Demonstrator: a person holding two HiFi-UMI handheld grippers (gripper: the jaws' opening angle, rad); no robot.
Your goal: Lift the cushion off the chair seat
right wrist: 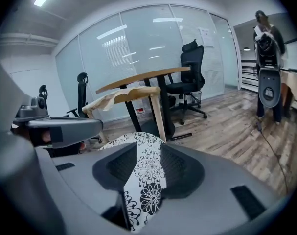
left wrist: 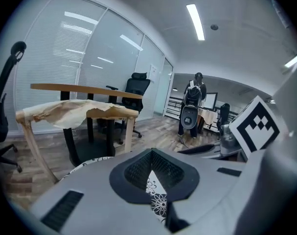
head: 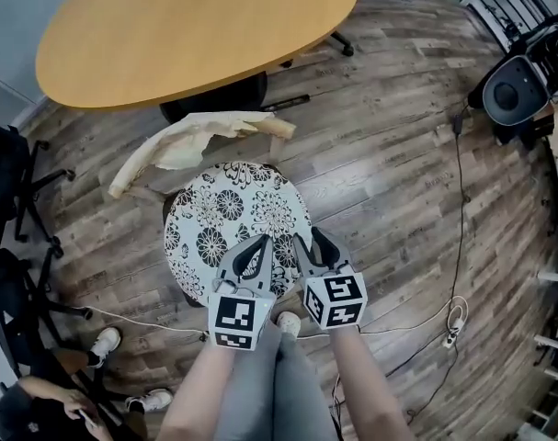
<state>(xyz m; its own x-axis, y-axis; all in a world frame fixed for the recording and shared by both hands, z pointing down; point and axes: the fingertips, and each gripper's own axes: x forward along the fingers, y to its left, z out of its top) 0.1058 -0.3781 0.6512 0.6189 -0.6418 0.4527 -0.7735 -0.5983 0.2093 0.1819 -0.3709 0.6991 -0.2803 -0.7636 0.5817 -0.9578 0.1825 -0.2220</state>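
A round cushion with a black-and-white flower print lies on the seat of a wooden chair. The chair's back is draped in a crumpled beige cover. Both grippers hang over the cushion's near edge. My left gripper has its fingertips together in a point and nothing between them. In the left gripper view the cushion shows below the jaws. My right gripper stands open. In the right gripper view the cushion shows through the gap, and the pads do not press on it.
An oval wooden table stands just behind the chair. Black office chairs stand at the left, and a seated person's shoes show at the lower left. A black machine and a floor cable are at the right.
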